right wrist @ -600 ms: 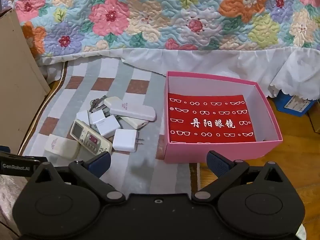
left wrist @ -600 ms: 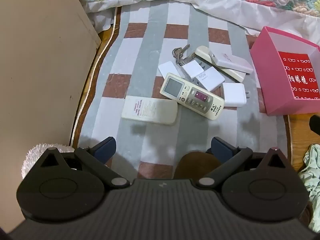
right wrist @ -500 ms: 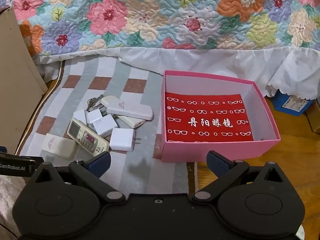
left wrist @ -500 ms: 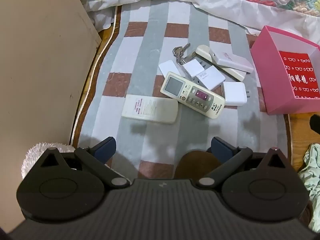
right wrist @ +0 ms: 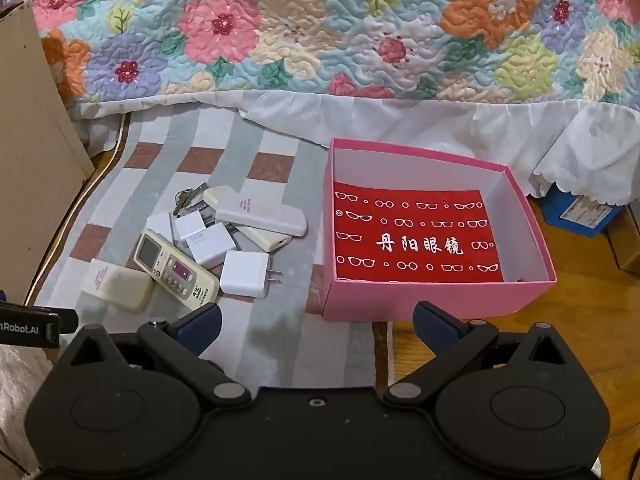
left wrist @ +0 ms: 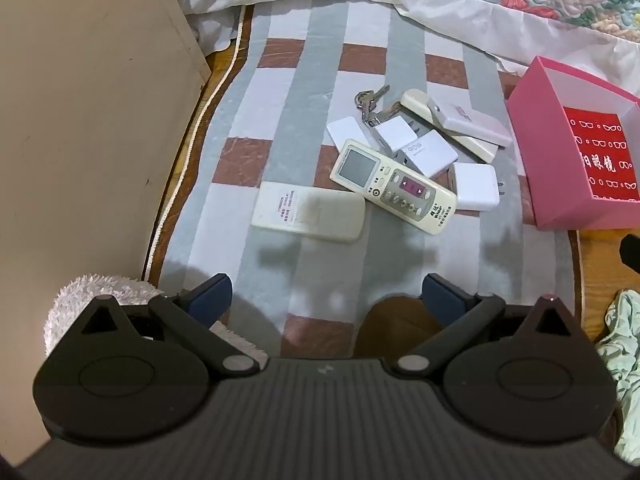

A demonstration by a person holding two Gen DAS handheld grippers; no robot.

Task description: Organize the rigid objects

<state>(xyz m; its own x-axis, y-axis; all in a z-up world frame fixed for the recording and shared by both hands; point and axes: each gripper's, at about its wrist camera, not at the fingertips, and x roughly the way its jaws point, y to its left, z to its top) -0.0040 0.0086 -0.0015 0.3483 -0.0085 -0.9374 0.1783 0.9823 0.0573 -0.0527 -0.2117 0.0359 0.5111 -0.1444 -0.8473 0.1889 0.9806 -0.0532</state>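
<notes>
A pile of rigid things lies on a striped mat (left wrist: 304,92): a cream remote with a screen (left wrist: 392,186) (right wrist: 176,266), a face-down cream remote (left wrist: 309,212) (right wrist: 117,284), several white chargers (left wrist: 475,186) (right wrist: 245,274), a white case (left wrist: 469,121) (right wrist: 261,214) and keys (left wrist: 370,100). A pink box (right wrist: 436,300) (left wrist: 560,176) with a red glasses-print lining stands open at the right, nothing visible in it. My left gripper (left wrist: 326,300) is open and empty, above the mat short of the pile. My right gripper (right wrist: 316,326) is open and empty, before the box's near left corner.
A beige cabinet side (left wrist: 88,120) bounds the mat on the left. A bed with a floral quilt (right wrist: 320,28) and white skirt runs along the back. A white fluffy slipper (left wrist: 100,292) and a brown slipper (left wrist: 396,328) lie near me. Wooden floor (right wrist: 592,328) lies right of the box.
Both views have shifted slightly: the pile sits a little lower in the left wrist view and the box a little left in the right wrist view. Nothing was touched; both grippers stay open.
</notes>
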